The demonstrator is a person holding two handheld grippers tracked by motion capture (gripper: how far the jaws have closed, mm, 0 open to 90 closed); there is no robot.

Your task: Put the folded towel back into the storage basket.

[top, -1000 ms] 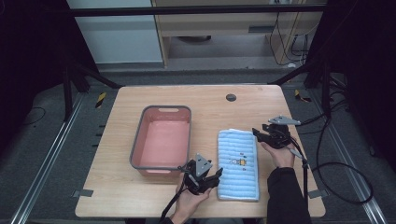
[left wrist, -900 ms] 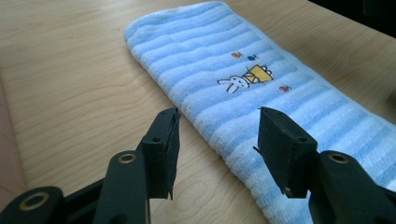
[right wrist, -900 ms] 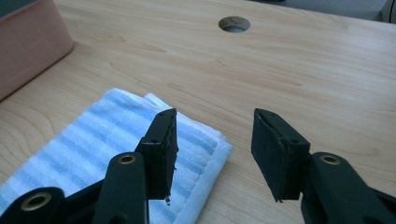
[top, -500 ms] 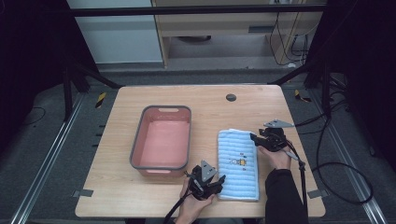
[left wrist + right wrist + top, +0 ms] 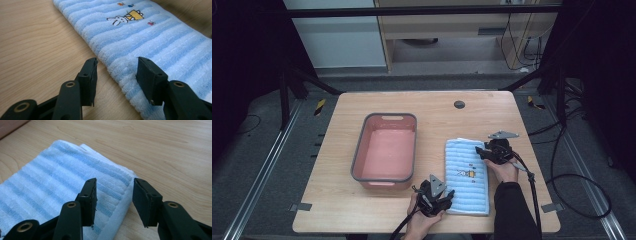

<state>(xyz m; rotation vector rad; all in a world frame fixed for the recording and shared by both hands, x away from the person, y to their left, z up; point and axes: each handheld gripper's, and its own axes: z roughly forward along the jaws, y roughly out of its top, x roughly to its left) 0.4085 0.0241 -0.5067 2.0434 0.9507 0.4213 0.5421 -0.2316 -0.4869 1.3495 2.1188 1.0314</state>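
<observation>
Left hand-held gripper (image 5: 443, 194) at the near left corner of the folded blue striped towel (image 5: 468, 175), jaws spread apart and straddling the towel's long left edge (1 jaw over bare wood, the other over the terry), nothing clamped between them yet. Right hand-held gripper (image 5: 484, 152) at the far right corner of the same towel, jaws likewise parted, 1 above the cloth and 1 just off its edge, gripping nothing.

Judged from how things lie: early in the job. Both tools placed at 2 diagonally opposite corners, no pinch made, towel flat and neatly folded on the wooden surface (image 5: 362, 210). Left to do, most likely: close on both corners, lift, and carry the cloth somewhere, perhaps into the pink tub (image 5: 384, 152) standing empty just to the towel's left, though that is only a guess.

Towel position relative to the tools: edge lying right inside each open mouth in the 2 gripper views, bunny embroidery (image 5: 120, 20) farther along from the left one, layered fold ends (image 5: 117, 182) directly ahead of the right one.
</observation>
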